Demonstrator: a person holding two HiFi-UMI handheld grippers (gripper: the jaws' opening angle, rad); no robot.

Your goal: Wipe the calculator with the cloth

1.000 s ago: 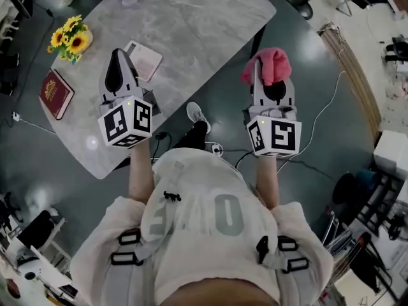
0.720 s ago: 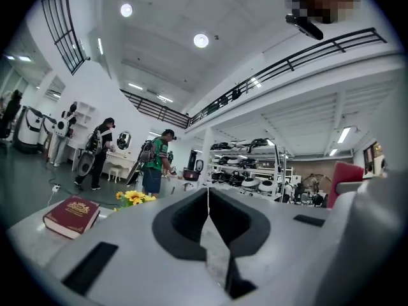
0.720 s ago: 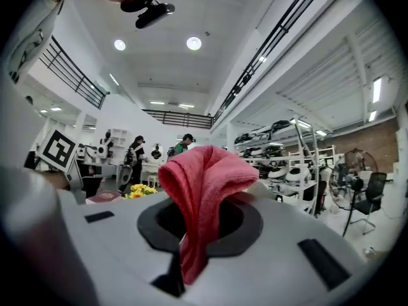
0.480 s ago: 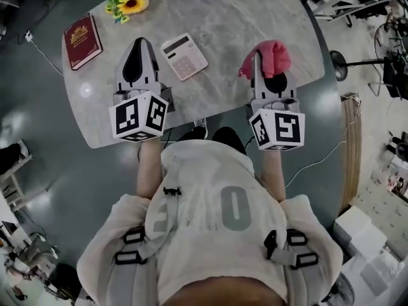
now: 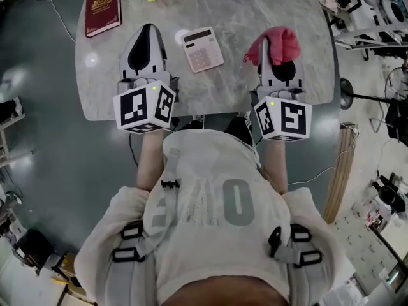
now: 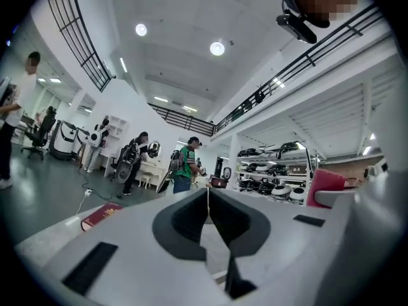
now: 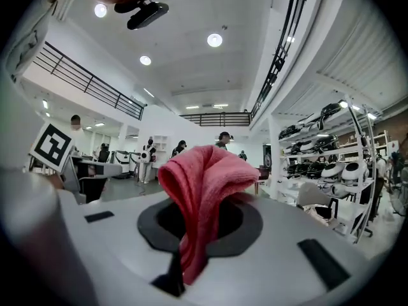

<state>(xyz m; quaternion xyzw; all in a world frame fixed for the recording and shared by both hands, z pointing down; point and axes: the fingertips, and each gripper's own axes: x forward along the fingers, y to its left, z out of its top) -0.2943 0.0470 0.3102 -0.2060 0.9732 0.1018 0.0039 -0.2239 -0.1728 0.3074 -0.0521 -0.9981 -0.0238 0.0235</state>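
Turn done: both claws now over the grey marble bench (image 5: 290,8), flat white calculator (image 5: 202,48) between them, just ahead. Right claw (image 5: 262,48), right of calculator, still pinches crumpled pink cloth (image 5: 278,42); left claw (image 5: 148,36) jaws together, empty. Wipe not started.

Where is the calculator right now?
In the head view, the calculator lies flat on the marble table, between the left gripper and the right gripper holding the pink cloth.

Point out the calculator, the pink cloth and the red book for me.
calculator (image 5: 203,50): head view, middle of its face.
pink cloth (image 5: 280,42): head view, bunched upper fold.
red book (image 5: 103,9): head view, centre of cover.
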